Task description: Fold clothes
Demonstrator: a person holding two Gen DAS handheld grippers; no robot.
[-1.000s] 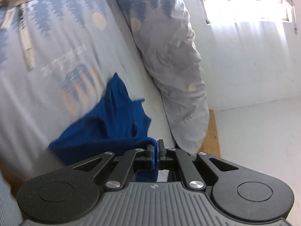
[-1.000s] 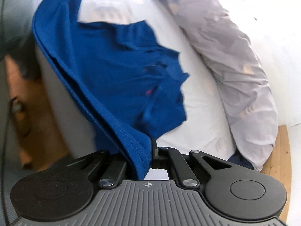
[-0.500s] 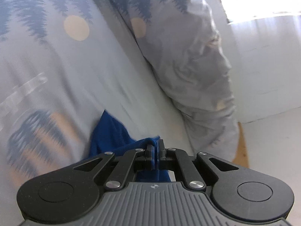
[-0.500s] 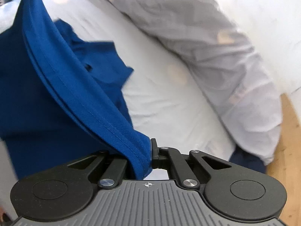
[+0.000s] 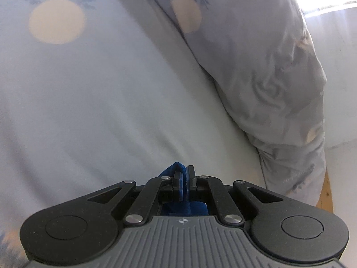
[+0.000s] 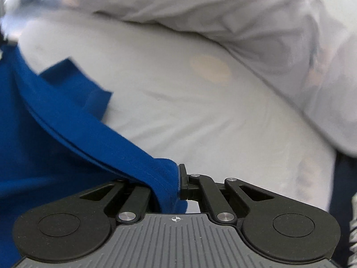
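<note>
In the left wrist view, a pale bed [image 5: 111, 102] with a rumpled duvet [image 5: 279, 89] and white wall [image 5: 339, 78] is seen; the left tongs [image 5: 184, 178] are clamped on blue garment [image 5: 178, 167]. In the right wrist view, the garment [image 6: 44, 145] is spread at left across the bed [image 6: 200, 116], pinched by the right tongs [image 6: 178, 178].

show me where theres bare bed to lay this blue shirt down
The bare patch is the pale bedsheet between the blue shirt and the rumpled duvet, around the round cream spot. It is crowded along the duvet ridge and where shirt fabric already lies. Both the left gripper and right gripper grip it.
</note>
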